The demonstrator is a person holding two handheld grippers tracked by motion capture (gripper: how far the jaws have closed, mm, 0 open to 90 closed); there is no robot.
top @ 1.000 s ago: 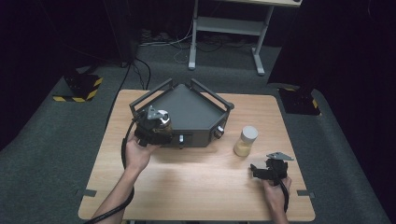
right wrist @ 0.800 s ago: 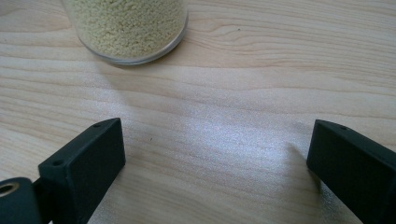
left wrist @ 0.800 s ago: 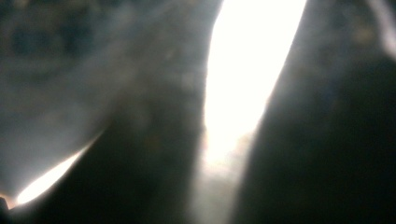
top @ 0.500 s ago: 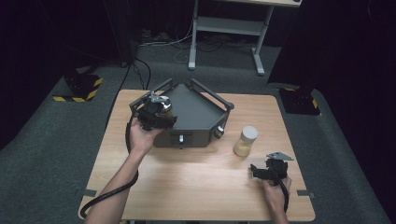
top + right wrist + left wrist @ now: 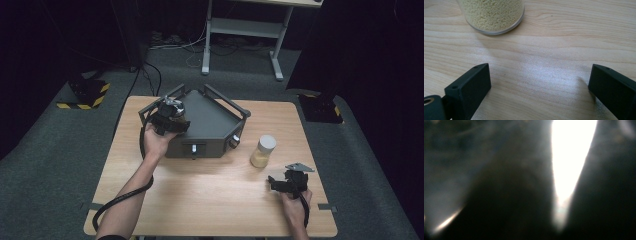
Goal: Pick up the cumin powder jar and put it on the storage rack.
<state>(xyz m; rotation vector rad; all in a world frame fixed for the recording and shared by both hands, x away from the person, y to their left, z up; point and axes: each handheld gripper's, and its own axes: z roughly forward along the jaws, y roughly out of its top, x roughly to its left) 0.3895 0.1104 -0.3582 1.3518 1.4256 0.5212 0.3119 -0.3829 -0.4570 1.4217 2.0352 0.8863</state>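
A dark grey five-sided device [image 5: 212,127] with a flat top, rails and front knobs stands at the table's back middle. My left gripper [image 5: 167,119] hovers over its left corner, shut on a small jar [image 5: 176,111] with tan contents and a grey lid. The left gripper view is a dark blur with one bright streak. A second jar of yellow grains [image 5: 263,151] [image 5: 491,15] with a white lid stands on the table right of the device. My right gripper [image 5: 280,180] [image 5: 539,72] rests low on the table just in front of that jar, open wide with nothing between its jaws.
The wooden table [image 5: 200,200] has bare room in front of the device. A black cable [image 5: 142,145] trails from the left gripper along the forearm. Beyond the table are dark floor, a white stand [image 5: 240,30] and striped black-yellow blocks [image 5: 87,95].
My left gripper has carried the small jar up and away from the device's front left corner to over its left top edge. The right gripper has stayed put.
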